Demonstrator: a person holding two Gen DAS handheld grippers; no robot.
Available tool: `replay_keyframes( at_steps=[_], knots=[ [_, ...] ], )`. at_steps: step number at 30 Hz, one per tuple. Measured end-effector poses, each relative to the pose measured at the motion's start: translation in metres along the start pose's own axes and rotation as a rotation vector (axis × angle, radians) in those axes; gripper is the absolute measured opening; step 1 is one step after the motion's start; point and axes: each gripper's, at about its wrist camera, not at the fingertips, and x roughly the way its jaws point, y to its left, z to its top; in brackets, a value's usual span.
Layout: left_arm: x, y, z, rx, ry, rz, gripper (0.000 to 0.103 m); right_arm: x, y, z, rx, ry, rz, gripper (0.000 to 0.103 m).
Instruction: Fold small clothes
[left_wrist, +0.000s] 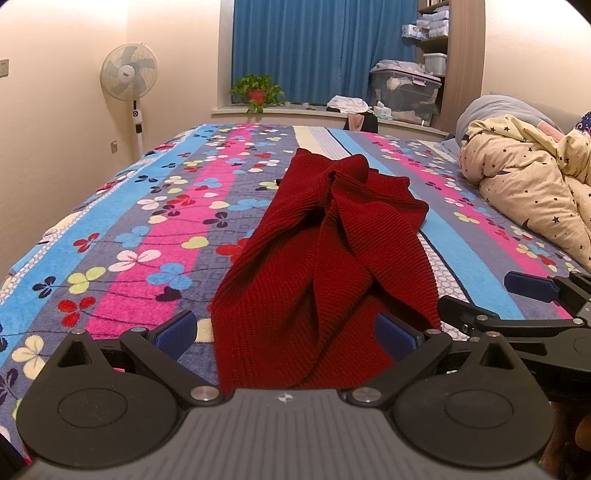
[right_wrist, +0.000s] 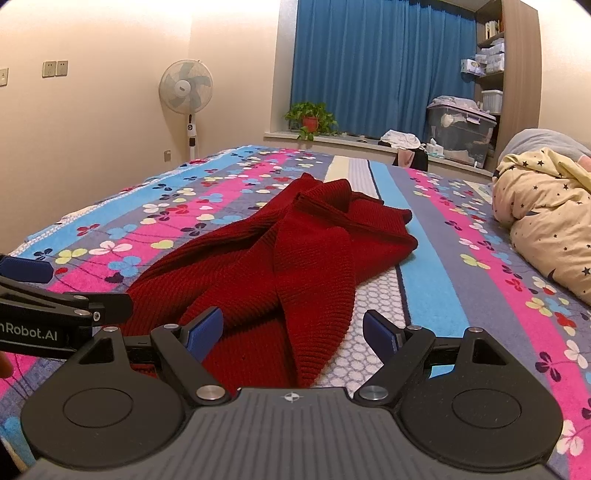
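Red knit garment (left_wrist: 325, 258) lies crumpled mid-bed, near edge, on the floral bedspread (left_wrist: 147, 229). Your left gripper (left_wrist: 288, 332) and right gripper (right_wrist: 293, 332) hover side by side, jaws released, holding nothing, lined up on its near hem to spread it.

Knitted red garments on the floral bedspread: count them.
1. A single crumpled dark red knitted garment lies mid-bed on the striped floral bedspread, its near edge between both open grippers. Its folds might hide another.
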Motion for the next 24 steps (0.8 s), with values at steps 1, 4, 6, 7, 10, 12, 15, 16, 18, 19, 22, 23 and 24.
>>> replay_keyframes(
  at_steps=[1,4,6,7,10,12,15,16,18,19,22,23,24],
  knots=[
    [-0.0001,-0.0001,0.0000,-0.001,-0.001,-0.001,0.102,0.0007,0.0006,-0.0009,0.001,0.001,0.000,0.084],
    [0.0000,0.0014,-0.0011,-0.002,-0.001,0.000,0.102,0.0012,-0.0003,-0.0006,0.005,0.006,0.004,0.084],
    [0.0000,0.0016,-0.0013,-0.001,-0.001,0.001,0.102,0.0017,-0.0013,0.0000,0.009,0.010,0.007,0.084],
    [0.0000,0.0011,-0.0012,-0.002,-0.002,0.000,0.102,0.0023,-0.0021,-0.0001,0.009,0.011,0.009,0.084],
    [0.0005,0.0013,-0.0013,-0.002,0.001,0.003,0.102,0.0032,-0.0024,-0.0006,0.008,0.011,0.008,0.084],
    [0.0005,0.0019,-0.0015,-0.002,0.001,0.003,0.102,0.0036,-0.0033,-0.0006,0.009,0.011,0.009,0.084],
    [0.0004,0.0018,-0.0017,-0.003,0.001,0.003,0.102,0.0041,-0.0035,-0.0009,-0.004,0.003,0.003,0.084],
    [0.0003,0.0010,-0.0017,-0.002,0.001,0.003,0.102,0.0039,-0.0030,-0.0011,-0.009,-0.001,0.000,0.084],
    [0.0003,0.0022,-0.0020,-0.002,0.001,0.004,0.102,0.0044,-0.0039,-0.0008,-0.011,-0.002,-0.002,0.084],
    [0.0002,0.0011,-0.0017,-0.003,0.001,0.003,0.102,0.0042,-0.0035,-0.0010,-0.012,-0.007,-0.003,0.084],
    [0.0001,0.0009,-0.0017,-0.002,0.001,0.003,0.102,0.0041,-0.0032,-0.0009,-0.007,-0.013,0.000,0.084],
    [0.0001,0.0010,-0.0018,-0.002,0.001,0.003,0.102,0.0043,-0.0035,-0.0009,-0.008,-0.014,-0.001,0.084],
    [0.0002,0.0013,-0.0019,-0.002,0.001,0.003,0.102,0.0044,-0.0038,-0.0009,-0.009,-0.016,-0.001,0.084]
  ],
)
